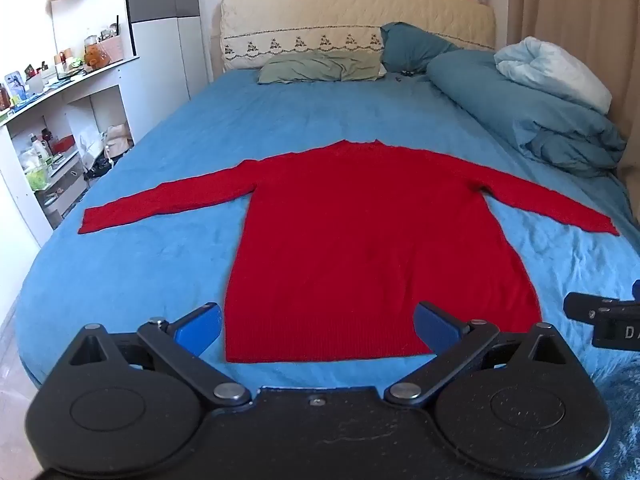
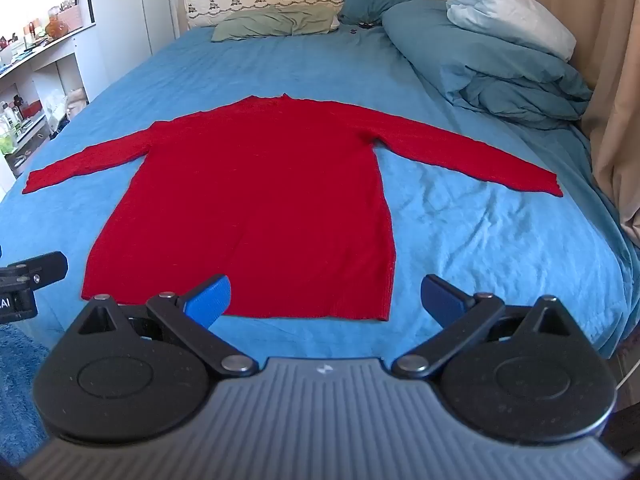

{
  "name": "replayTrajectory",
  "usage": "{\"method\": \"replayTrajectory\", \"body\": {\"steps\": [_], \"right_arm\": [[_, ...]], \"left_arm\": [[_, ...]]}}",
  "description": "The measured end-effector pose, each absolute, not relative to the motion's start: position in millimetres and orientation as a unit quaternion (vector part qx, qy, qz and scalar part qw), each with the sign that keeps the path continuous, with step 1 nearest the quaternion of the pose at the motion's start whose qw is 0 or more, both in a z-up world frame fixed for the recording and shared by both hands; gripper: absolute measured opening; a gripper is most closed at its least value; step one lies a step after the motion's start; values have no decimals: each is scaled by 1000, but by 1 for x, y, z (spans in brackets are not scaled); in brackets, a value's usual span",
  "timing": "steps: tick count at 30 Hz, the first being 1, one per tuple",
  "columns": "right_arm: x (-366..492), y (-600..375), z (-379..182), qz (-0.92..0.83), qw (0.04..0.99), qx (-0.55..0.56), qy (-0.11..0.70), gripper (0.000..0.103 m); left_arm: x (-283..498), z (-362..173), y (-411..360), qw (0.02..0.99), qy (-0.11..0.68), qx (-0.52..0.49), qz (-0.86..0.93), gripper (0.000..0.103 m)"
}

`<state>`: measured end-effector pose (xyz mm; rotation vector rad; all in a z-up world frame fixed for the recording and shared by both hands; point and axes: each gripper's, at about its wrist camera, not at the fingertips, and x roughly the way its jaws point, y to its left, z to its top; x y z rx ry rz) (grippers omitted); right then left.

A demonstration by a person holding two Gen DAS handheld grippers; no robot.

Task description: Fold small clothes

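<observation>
A red long-sleeved sweater (image 1: 360, 232) lies flat on the blue bed sheet (image 1: 160, 264), both sleeves spread out sideways and its hem nearest me. It also shows in the right wrist view (image 2: 260, 208). My left gripper (image 1: 318, 326) is open and empty, hovering just in front of the hem. My right gripper (image 2: 326, 298) is open and empty, hovering in front of the hem's right corner. Part of the right gripper shows at the right edge of the left wrist view (image 1: 604, 320).
A green pillow (image 1: 320, 66) and a bunched teal duvet (image 1: 532, 108) lie at the bed's head and right side. White shelves with clutter (image 1: 52, 120) stand along the left. A beige curtain (image 2: 616, 100) hangs at the right. A blue rug (image 2: 16, 380) lies on the floor.
</observation>
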<state>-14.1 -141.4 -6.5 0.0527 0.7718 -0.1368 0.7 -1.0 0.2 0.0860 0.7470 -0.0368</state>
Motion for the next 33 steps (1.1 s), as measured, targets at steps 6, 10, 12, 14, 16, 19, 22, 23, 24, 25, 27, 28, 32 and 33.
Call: {"method": "replayTrajectory", "body": {"steps": [6, 10, 12, 14, 16, 19, 22, 23, 24, 25, 27, 28, 32, 33], "right_arm": [[-14, -140, -5, -66, 923, 26, 378, 103], [-14, -140, -5, -65, 924, 27, 377, 103], [-14, -140, -5, -65, 924, 26, 376, 103], [-14, -140, -5, -66, 924, 26, 377, 103], [-14, -140, -5, -66, 924, 26, 377, 103], [-15, -139, -2, -65, 924, 26, 376, 103], [-14, -139, 1, -65, 924, 25, 375, 103], [-14, -139, 4, -65, 924, 25, 375, 103], [-14, -139, 3, -65, 924, 25, 375, 103], [-15, -137, 5, -65, 924, 25, 375, 103], [-16, -136, 4, -65, 924, 25, 375, 103], [-16, -136, 4, -65, 925, 25, 374, 103], [-15, -136, 3, -65, 925, 24, 375, 103], [-15, -136, 3, -65, 925, 24, 374, 103]], "left_arm": [[2, 2, 2, 935, 352, 28, -21, 103], [-3, 2, 2, 935, 352, 28, -19, 103], [-3, 2, 2, 936, 352, 28, -17, 103], [-3, 2, 2, 936, 351, 30, -17, 103], [-3, 2, 1, 936, 350, 31, -16, 103], [-3, 2, 1, 936, 349, 29, -16, 103], [-3, 1, 2, 937, 349, 28, -16, 103], [-3, 2, 2, 937, 349, 28, -16, 103], [-3, 1, 2, 937, 349, 28, -16, 103], [-3, 1, 2, 937, 349, 28, -16, 103], [-4, 2, 2, 937, 348, 27, -16, 103], [-4, 2, 3, 937, 348, 26, -15, 103], [-5, 4, 5, 937, 348, 22, -15, 103], [-5, 4, 5, 937, 348, 22, -14, 103]]}}
